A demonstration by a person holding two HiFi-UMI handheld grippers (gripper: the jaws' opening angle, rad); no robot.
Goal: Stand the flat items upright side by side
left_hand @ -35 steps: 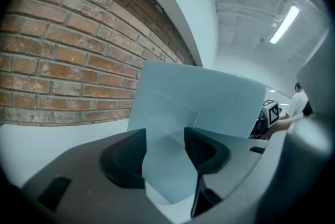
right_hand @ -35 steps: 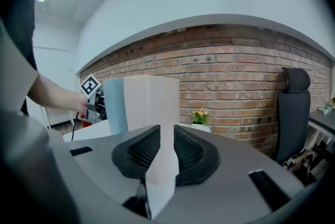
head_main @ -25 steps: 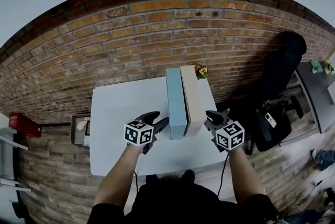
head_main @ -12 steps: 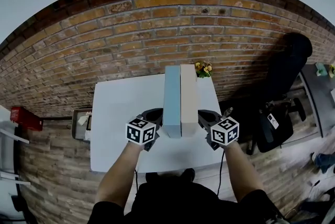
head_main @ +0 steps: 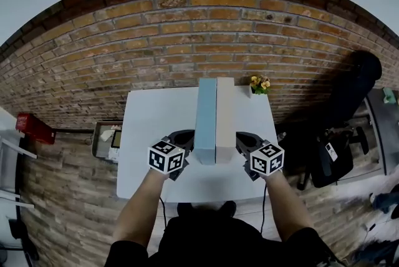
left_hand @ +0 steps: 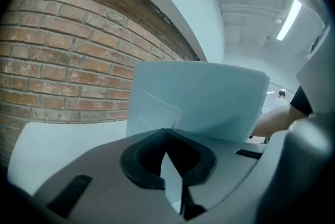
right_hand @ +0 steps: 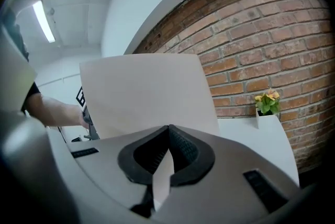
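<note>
Two flat items stand upright side by side in the middle of the white table: a light blue one on the left and a beige one on the right, faces touching. My left gripper sits just left of the blue item's near end; its jaws have just closed and hold nothing. My right gripper is shut and empty next to the beige item's near end. In the left gripper view the closed tips point past the blue item. The right gripper view shows shut tips before the beige item.
A small potted plant stands at the table's far right corner, seen too as the plant. The table backs onto a brick wall. A black chair stands on the right, a box and a red object on the left.
Both grippers have drawn in close to the two items' outer sides. The left jaws, open a second ago, are shut now. The items look squarer and straighter.
</note>
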